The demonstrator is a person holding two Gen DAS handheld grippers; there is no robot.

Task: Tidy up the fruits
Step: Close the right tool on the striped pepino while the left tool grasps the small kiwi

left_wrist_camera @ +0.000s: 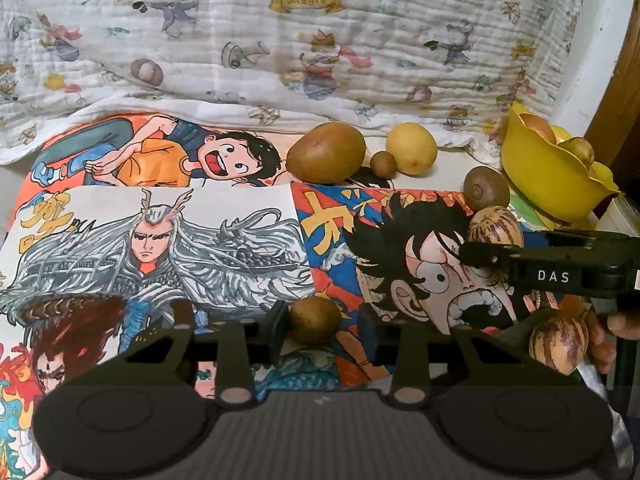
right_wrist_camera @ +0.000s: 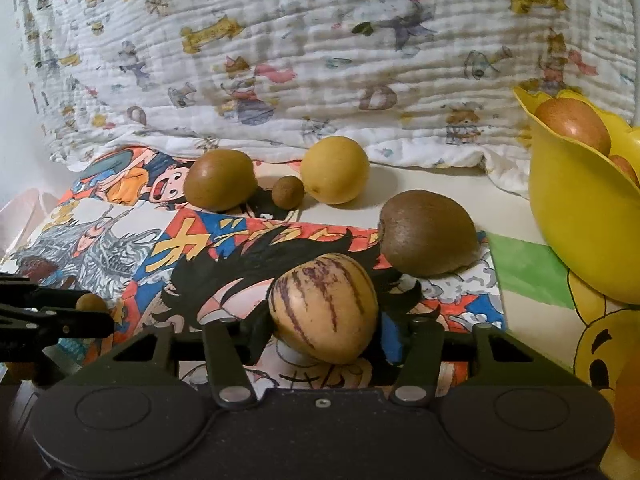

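My left gripper [left_wrist_camera: 320,322] is shut on a small brown kiwi [left_wrist_camera: 314,319], low over the cartoon drawings. My right gripper [right_wrist_camera: 324,330] is shut on a striped pepino melon [right_wrist_camera: 324,306]; in the left wrist view it comes in from the right [left_wrist_camera: 480,254] with that melon [left_wrist_camera: 495,230] between its fingers. A second striped melon [left_wrist_camera: 558,344] lies at the right. Loose on the table are a big brown fruit [left_wrist_camera: 326,153], a tiny brown fruit [left_wrist_camera: 383,165], a yellow lemon [left_wrist_camera: 411,148] and a kiwi [left_wrist_camera: 486,189]. The yellow bowl [left_wrist_camera: 552,182] at the right holds several fruits.
A printed quilt [left_wrist_camera: 280,40] rises along the back of the table. Cartoon drawings [left_wrist_camera: 160,232] cover the tabletop. A Winnie-the-Pooh drawing [right_wrist_camera: 600,344] lies under the bowl [right_wrist_camera: 580,216]. The left gripper shows at the left edge of the right wrist view [right_wrist_camera: 60,320].
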